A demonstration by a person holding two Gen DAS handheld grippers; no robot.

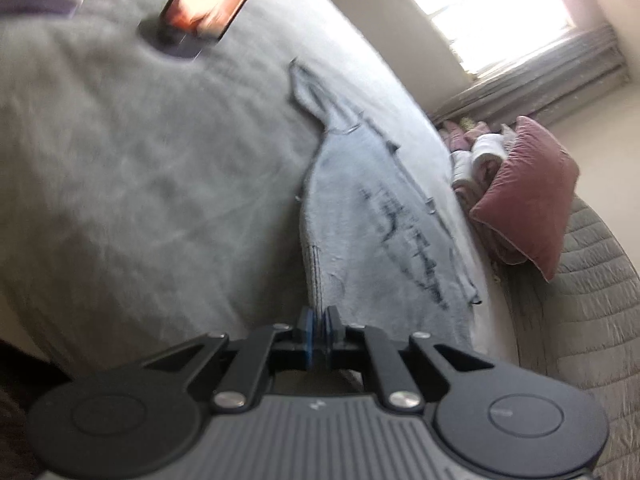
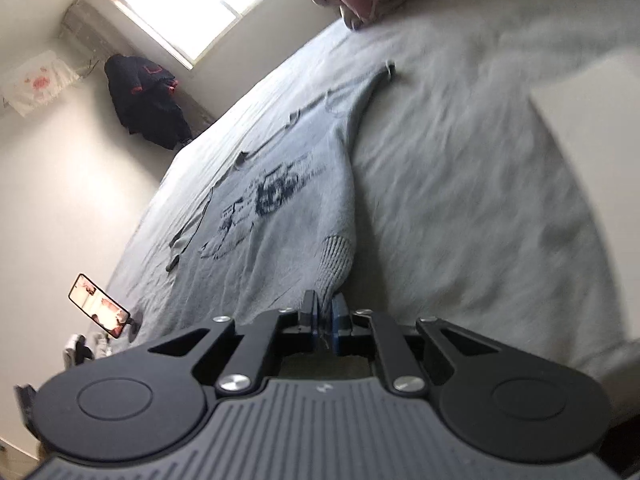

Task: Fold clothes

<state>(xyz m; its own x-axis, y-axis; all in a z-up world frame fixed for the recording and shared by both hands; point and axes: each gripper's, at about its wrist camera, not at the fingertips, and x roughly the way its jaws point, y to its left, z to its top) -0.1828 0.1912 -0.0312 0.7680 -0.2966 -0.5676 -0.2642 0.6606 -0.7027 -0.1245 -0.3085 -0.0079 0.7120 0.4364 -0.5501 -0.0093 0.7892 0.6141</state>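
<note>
- Sweater (image 1: pixel 360 216), pale grey-blue knit with a dark smudged print across its front, lies spread flat on the grey bedsheet (image 1: pixel 120 180).
- Left gripper (image 1: pixel 320 320) has its blue pads pressed together on the ribbed hem of the sweater, at the garment's near edge.
- Right gripper (image 2: pixel 325 312) is likewise clamped, with the ribbed edge of the sweater (image 2: pixel 288 208) pinched between its pads; whether that edge is a cuff or the hem corner cannot be told.
- A sleeve runs away from the body of the garment toward the far side of the bed in both views.
- A phone (image 2: pixel 99 312) stands propped on a small stand on the bedsheet (image 2: pixel 460 160), its screen lit, well apart from the sweater.
- A pink pillow (image 1: pixel 528 196) leans at the head of the bed, beside a pile of folded clothes (image 1: pixel 476 156).
- A dark coat (image 2: pixel 146 100) hangs in the room's corner below the bright window (image 2: pixel 200 4).
</note>
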